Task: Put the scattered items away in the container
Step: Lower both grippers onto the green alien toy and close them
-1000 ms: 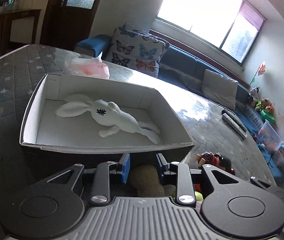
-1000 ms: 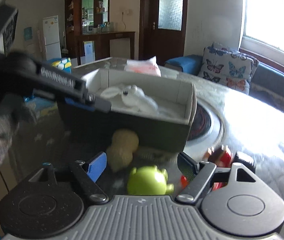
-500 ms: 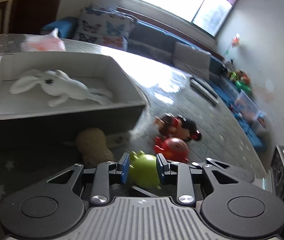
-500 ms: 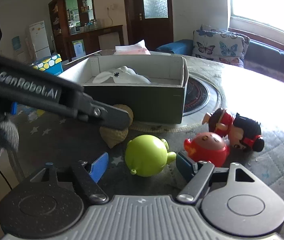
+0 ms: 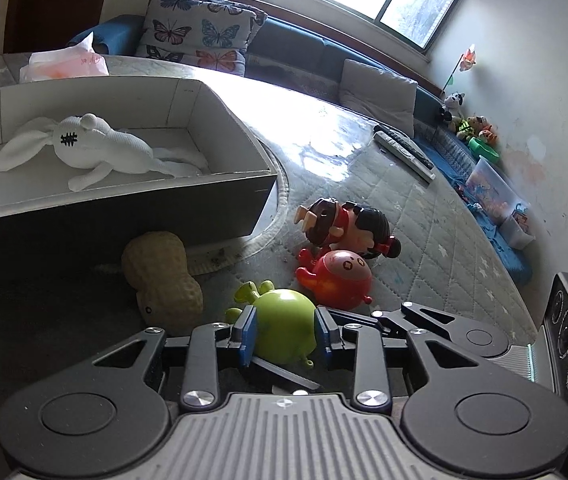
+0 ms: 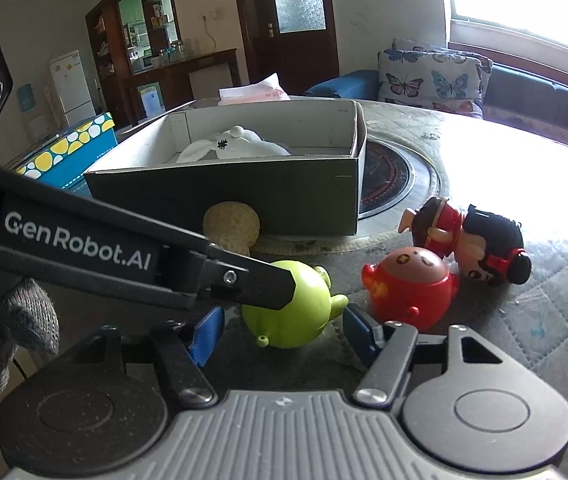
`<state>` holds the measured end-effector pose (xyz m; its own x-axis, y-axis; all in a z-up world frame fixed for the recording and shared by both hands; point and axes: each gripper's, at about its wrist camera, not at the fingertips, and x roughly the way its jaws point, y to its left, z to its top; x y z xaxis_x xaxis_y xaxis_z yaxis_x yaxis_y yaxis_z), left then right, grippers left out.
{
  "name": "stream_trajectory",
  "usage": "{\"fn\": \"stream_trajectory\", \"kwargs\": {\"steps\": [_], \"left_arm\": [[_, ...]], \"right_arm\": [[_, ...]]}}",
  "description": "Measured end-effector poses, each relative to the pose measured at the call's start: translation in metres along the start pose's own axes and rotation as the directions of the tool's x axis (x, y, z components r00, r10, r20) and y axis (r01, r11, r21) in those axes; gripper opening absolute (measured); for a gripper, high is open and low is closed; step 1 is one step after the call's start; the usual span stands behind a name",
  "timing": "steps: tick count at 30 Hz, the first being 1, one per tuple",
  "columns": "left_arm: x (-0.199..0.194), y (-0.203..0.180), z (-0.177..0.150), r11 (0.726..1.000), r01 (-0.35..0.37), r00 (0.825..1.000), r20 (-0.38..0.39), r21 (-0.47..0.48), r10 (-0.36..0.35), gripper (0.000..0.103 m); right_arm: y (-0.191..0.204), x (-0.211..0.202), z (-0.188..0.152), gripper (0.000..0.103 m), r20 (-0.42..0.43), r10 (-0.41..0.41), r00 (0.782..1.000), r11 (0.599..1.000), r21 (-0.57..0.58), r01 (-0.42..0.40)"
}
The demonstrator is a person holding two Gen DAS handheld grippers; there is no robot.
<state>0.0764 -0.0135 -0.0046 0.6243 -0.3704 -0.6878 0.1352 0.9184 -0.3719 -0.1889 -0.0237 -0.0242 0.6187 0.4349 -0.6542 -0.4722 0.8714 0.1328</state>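
On the quilted surface (image 5: 424, 216), just in front of the box (image 5: 131, 200), both tools bracket the same green toy (image 5: 284, 328). Left tool (image 5: 285, 334): jaws spread, have just been opening, toy between the pads, which flank it closely; contact not clear. Right tool (image 6: 284, 328): jaws spread, have just been closing, gaps visible on both sides of the toy, no pinch.

Step, as I judge it: grasp of the green toy, not yet secured. Next move calls for one tool to close on it, the other to clear off, then lift over the box wall.

White rabbit (image 5: 95, 148) already lies in the box. Peanut toy (image 5: 159, 276), red toy (image 5: 336, 280), doll (image 5: 348, 224) lie loose beside it.

Readable writing: "GenRobot.AI" (image 6: 77, 244) on the left tool's arm. Other labels too small.
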Motion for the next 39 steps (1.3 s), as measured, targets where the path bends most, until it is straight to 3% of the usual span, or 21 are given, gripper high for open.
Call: {"fn": "stream_trajectory", "kwargs": {"steps": [15,17,39], "left_arm": [[0.006,0.002,0.004,1.000,0.003,0.999,-0.039,-0.023,-0.004,0.039],[0.008,0.003,0.004,1.000,0.005,0.999,-0.051,-0.029,-0.006,0.039],[0.008,0.001,0.004,0.999,0.030,0.997,-0.065,-0.015,-0.031,0.039]], "right_arm": [[-0.005,0.001,0.000,0.053,0.008,-0.006,1.000,1.000,0.028,0.006],[-0.005,0.000,0.000,0.047,0.004,0.002,1.000,1.000,0.031,-0.002],[-0.011,-0.004,-0.004,0.047,0.001,0.020,1.000,1.000,0.024,-0.020]]}}
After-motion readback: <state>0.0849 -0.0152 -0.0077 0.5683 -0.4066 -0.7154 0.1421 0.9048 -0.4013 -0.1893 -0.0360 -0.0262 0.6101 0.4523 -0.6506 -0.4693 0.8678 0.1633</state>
